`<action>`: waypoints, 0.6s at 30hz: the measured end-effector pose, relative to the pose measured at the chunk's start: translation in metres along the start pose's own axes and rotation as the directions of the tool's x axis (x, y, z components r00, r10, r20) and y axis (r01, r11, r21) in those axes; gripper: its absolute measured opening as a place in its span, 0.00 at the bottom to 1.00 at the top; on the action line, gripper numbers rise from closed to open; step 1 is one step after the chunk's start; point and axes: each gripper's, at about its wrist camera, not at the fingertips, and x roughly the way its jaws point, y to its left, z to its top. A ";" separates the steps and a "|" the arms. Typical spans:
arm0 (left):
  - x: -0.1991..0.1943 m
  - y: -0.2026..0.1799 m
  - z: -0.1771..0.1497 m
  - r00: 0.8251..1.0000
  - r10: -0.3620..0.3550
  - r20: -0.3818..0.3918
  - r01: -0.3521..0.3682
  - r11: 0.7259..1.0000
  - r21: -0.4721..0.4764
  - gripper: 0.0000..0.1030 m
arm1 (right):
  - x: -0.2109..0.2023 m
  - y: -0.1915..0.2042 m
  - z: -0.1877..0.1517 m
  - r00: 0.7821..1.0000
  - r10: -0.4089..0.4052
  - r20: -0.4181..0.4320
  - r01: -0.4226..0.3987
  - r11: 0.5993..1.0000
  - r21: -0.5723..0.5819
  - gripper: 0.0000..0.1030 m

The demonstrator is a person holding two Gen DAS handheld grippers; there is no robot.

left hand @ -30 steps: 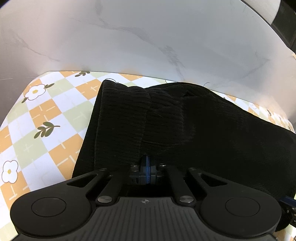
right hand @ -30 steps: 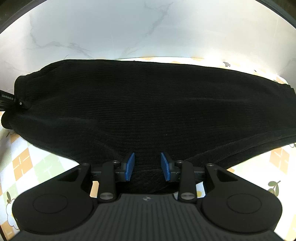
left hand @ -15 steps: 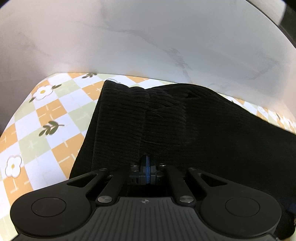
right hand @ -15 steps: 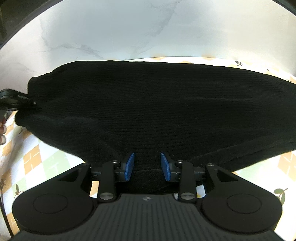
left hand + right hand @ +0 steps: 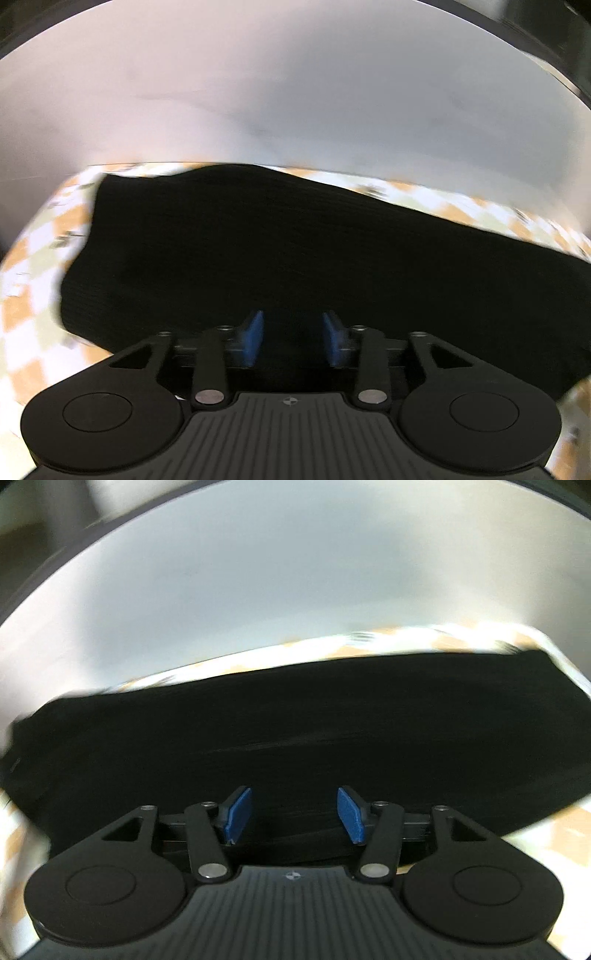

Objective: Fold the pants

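1. Both tools, left tool (image 5: 291,338) and right tool (image 5: 293,814), are seen spread, gripping nothing.
2. Black pants (image 5: 295,738) are laid lengthwise left-to-right on the checkered surface (image 5: 33,295).
3. Pictures are blurred.

Probably a home: a flower-checked tablecloth (image 5: 33,280) covers a table against a marbled white wall (image 5: 295,92).

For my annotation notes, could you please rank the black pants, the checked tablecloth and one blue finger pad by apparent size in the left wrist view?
1. black pants
2. checked tablecloth, visible part only
3. blue finger pad, though nearest the camera
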 end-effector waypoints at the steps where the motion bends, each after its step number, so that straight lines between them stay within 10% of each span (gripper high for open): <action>1: 0.001 -0.016 -0.004 1.000 -0.009 -0.011 0.009 1.000 0.008 0.40 | 0.000 -0.021 0.002 1.000 -0.025 0.007 0.024 0.999 0.032 0.53; 10: 0.013 -0.093 -0.032 0.992 0.039 -0.119 -0.040 0.999 -0.009 0.39 | -0.033 -0.160 0.001 0.989 -0.128 0.077 0.116 0.983 0.142 0.36; 18: 0.008 -0.120 -0.044 0.984 0.110 -0.138 -0.113 0.993 -0.017 0.45 | -0.070 -0.209 -0.011 0.972 -0.179 0.154 0.132 0.952 0.276 0.57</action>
